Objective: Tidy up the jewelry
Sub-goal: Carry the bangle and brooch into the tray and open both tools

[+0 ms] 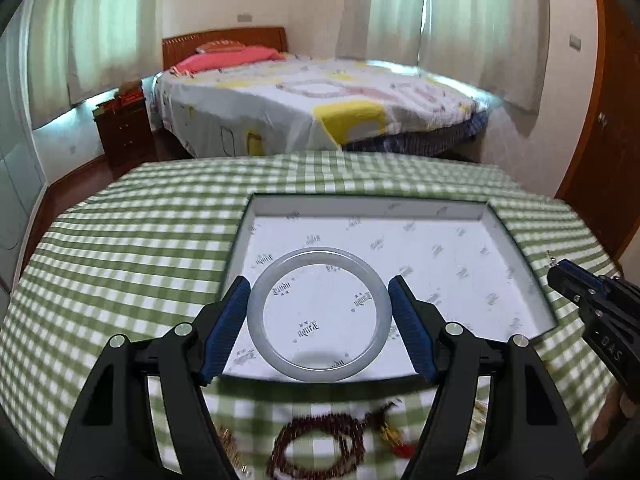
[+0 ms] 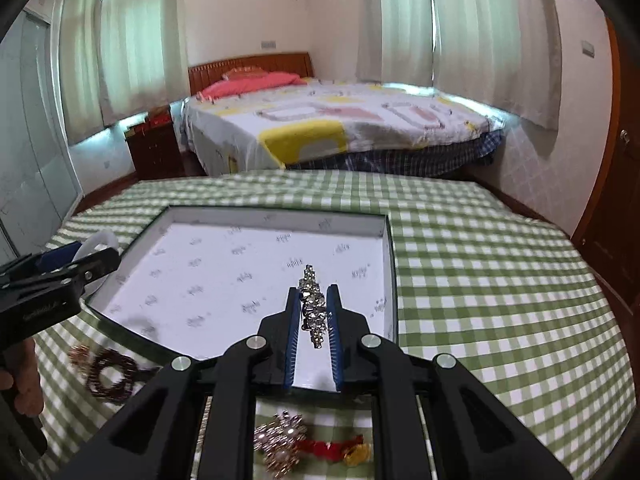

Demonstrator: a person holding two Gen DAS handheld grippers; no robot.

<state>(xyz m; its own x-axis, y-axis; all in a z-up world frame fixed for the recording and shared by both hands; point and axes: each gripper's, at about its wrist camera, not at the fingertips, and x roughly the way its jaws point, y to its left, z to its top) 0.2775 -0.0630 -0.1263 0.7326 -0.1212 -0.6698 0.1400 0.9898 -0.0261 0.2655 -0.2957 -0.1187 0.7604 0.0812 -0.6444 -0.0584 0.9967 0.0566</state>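
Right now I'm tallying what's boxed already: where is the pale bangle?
Not boxed yet: the pale bangle is clamped in the left gripper, held above the near-left part of the white box, with the dark red bead bracelet on the tablecloth below.

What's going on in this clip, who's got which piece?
A person is sorting jewelry into a white box on a green checked table. The left gripper holds a pale bangle above the box; the right gripper is shut on a sparkly silver piece. A dark bead bracelet and a brooch lie on the cloth.
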